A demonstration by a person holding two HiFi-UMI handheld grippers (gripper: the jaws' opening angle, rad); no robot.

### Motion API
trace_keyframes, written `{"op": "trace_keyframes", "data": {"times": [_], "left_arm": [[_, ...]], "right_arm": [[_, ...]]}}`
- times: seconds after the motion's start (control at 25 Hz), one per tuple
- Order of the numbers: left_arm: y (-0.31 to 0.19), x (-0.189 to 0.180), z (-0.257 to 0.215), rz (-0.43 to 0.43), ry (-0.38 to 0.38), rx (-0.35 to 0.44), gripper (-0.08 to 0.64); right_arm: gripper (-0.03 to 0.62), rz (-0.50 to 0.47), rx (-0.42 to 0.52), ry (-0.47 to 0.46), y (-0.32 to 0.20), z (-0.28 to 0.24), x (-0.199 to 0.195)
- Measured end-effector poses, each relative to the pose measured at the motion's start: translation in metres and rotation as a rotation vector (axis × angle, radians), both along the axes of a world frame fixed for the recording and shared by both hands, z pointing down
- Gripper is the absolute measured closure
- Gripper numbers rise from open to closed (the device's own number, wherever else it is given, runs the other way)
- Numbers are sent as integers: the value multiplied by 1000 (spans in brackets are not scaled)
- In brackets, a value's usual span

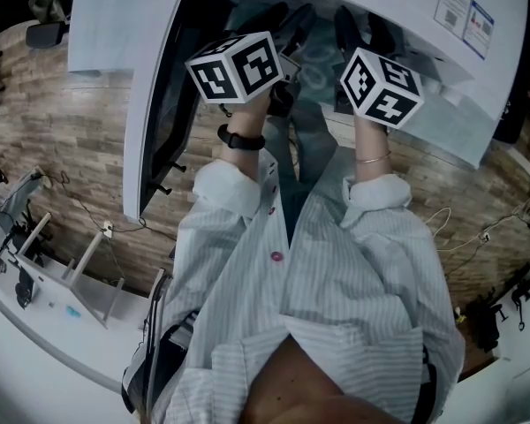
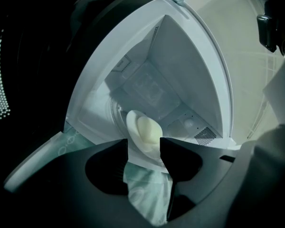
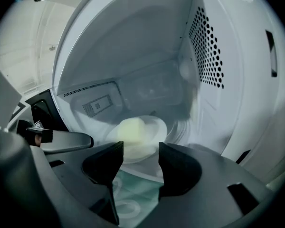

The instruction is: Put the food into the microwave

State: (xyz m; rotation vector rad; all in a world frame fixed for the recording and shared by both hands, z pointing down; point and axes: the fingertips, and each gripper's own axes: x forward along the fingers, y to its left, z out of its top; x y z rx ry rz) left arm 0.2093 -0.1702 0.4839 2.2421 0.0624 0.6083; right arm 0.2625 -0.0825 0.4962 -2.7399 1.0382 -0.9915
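Both right gripper [image 3: 140, 156] fingers [image 3: 180, 170] apart, plate [image 3: 154, 129] rim partly behind.

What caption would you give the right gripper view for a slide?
The open right tongs face a plate of pale food inside the white microwave.

1. In the head view the left marker cube [image 1: 237, 66] and right marker cube [image 1: 380, 85] cover both pairs of jaws.
2. The microwave [image 1: 424, 25] runs off that view's top edge, and the print on its label [image 1: 464, 11] is too small to read.
3. In the left gripper view the near rim of the plate [image 2: 133, 122] is hidden behind the left gripper [image 2: 144, 140].
4. The door [image 2: 0, 80] there is mostly lost in darkness.
5. In the right gripper view the food [image 3: 132, 129] is a blurred pale lump, and the right gripper [image 3: 140, 144] hides the plate's near edge.
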Motion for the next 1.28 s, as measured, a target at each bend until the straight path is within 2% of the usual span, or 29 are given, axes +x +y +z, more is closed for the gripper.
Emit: {"op": "trace_keyframes", "data": {"times": [0.16, 0.28, 0.44, 0.68, 0.92, 1.12, 1.28], "left_arm": [[0, 3, -4, 1, 7, -3, 356], [1, 8, -12, 14, 24, -2, 356], [8, 1, -23, 39, 25, 6, 357], [17, 2, -42, 74, 67, -7, 357], [23, -8, -72, 87, 119, -36, 364], [27, -18, -91, 95, 155, -47, 408], [27, -19, -114, 108, 209, -47, 473]], "right_arm": [[360, 7, 28, -24, -1, -2, 2], [362, 4, 85, -23, -4, -12, 5], [362, -29, 182, -49, -7, -30, -5], [374, -91, 246, -53, -12, -50, -10], [448, -171, 283, -26, -19, -83, -25], [512, -240, 319, -22, -20, -105, -39], [537, -298, 352, -16, -21, -127, -45]]}}
